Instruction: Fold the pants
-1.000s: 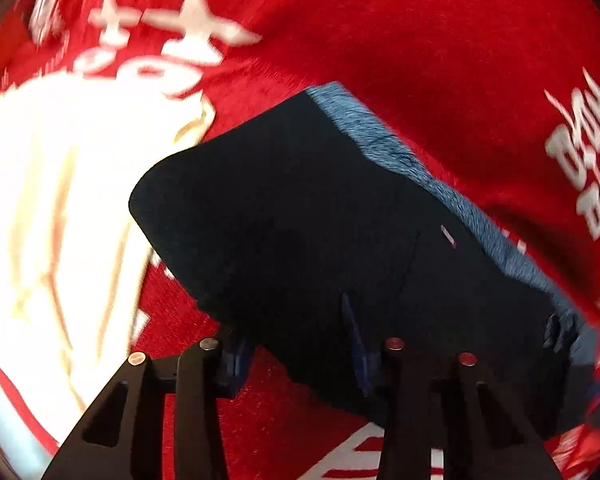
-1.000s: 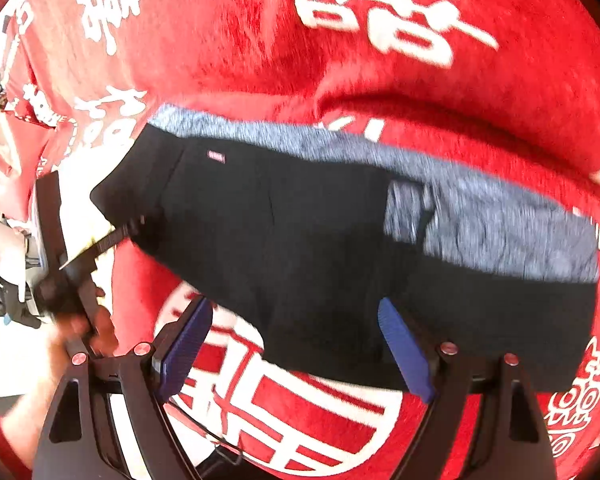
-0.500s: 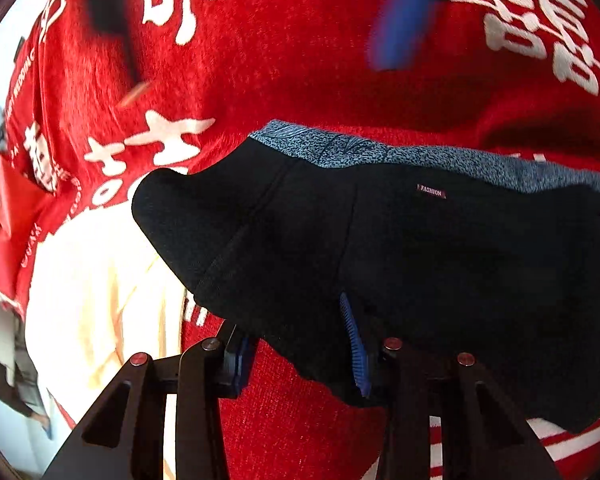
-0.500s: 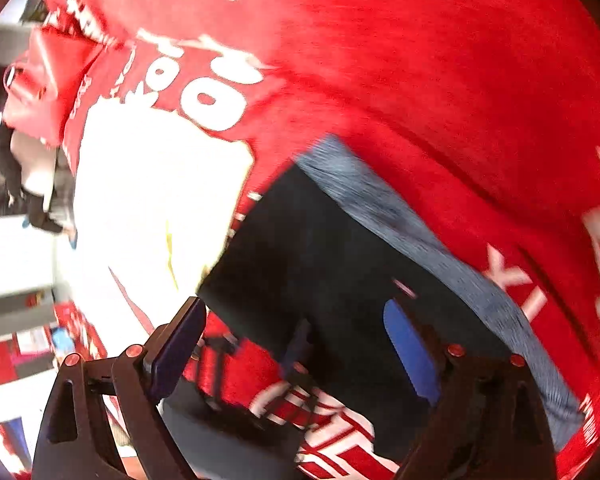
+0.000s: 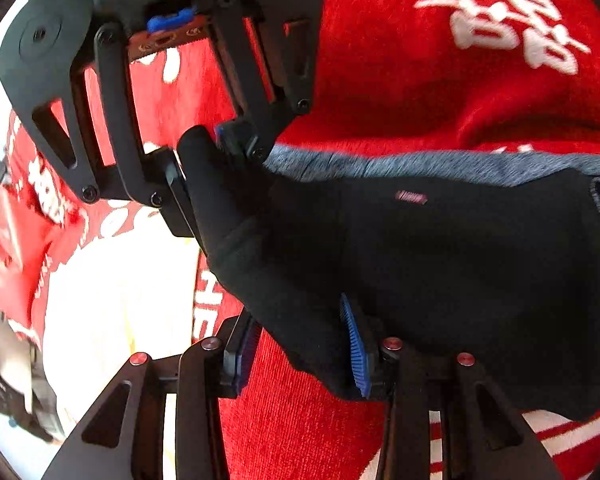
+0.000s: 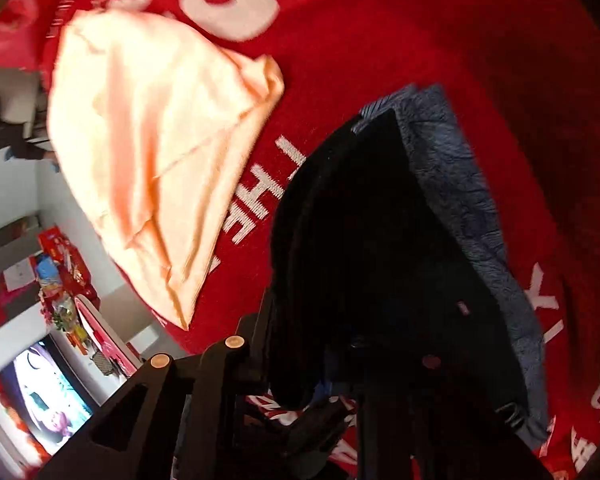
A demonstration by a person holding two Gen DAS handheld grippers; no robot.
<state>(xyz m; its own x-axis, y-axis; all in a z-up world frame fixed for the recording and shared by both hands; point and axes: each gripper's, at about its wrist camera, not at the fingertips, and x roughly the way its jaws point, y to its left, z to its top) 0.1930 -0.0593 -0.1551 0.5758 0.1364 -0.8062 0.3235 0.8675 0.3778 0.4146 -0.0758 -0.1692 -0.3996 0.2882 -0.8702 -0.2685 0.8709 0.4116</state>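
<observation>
Peach cloth (image 6: 156, 152) lies crumpled on the red blanket (image 5: 420, 92) with white lettering, toward its left edge, just beside the pants. My right gripper (image 5: 198, 160) comes in from the top in the left wrist view; its jaws are closing on the left corner of the black pants (image 5: 440, 272), fabric bunched between the blue pads. My left gripper (image 5: 300, 344) at the near edge is clamped on the pants' lower hem, cloth pulled taut between its pads. Pants sit mid-blanket, grey waistband (image 5: 420, 162) along the far side, small pink label below it. In the right wrist view, my right gripper (image 6: 300, 360) has dark cloth draped over the fingers; the pads are hidden there.
</observation>
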